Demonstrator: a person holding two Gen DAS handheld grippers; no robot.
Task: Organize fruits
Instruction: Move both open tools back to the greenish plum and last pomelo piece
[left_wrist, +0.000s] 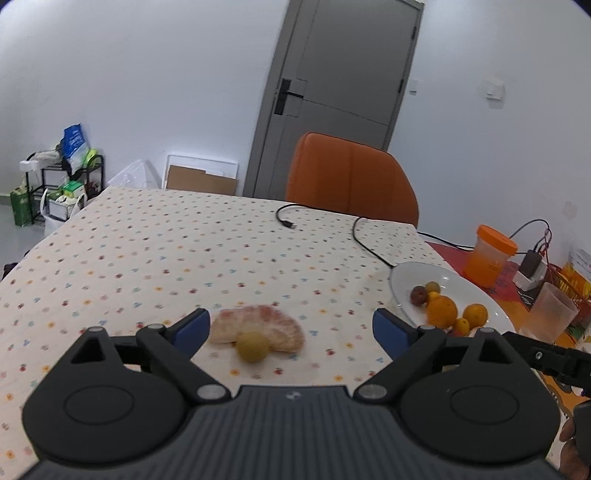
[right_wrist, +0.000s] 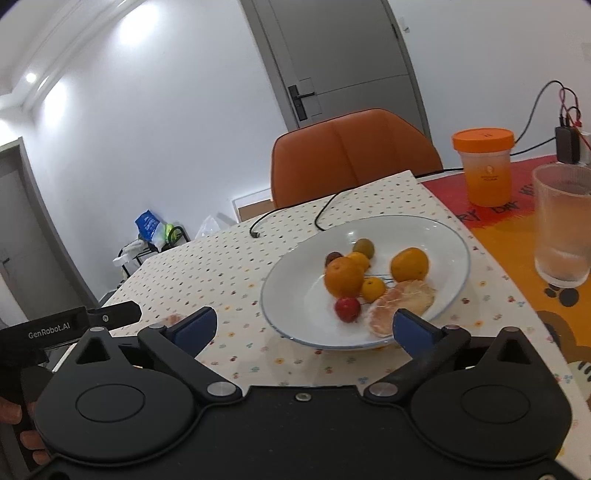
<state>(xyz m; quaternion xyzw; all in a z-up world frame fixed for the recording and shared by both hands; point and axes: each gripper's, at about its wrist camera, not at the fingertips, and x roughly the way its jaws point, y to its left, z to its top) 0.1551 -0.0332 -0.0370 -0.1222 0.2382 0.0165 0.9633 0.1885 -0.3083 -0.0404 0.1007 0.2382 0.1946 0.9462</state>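
A peeled pomelo wedge (left_wrist: 258, 326) and a small yellow-green fruit (left_wrist: 252, 346) lie on the dotted tablecloth between the wide-open fingers of my left gripper (left_wrist: 291, 330). A white plate (right_wrist: 436, 236) holds two oranges (right_wrist: 343, 277), small yellow fruits, a red fruit (right_wrist: 347, 309), a dark one and a peeled pomelo piece (right_wrist: 400, 301). My right gripper (right_wrist: 304, 326) is open and empty just before the plate's near rim. The plate also shows in the left wrist view (left_wrist: 413, 275).
An orange chair (left_wrist: 351, 177) stands at the far table edge. A black cable (left_wrist: 364, 240) runs across the cloth. An orange-lidded cup (right_wrist: 484, 166) and a glass tumbler (right_wrist: 565, 225) stand right of the plate on an orange mat.
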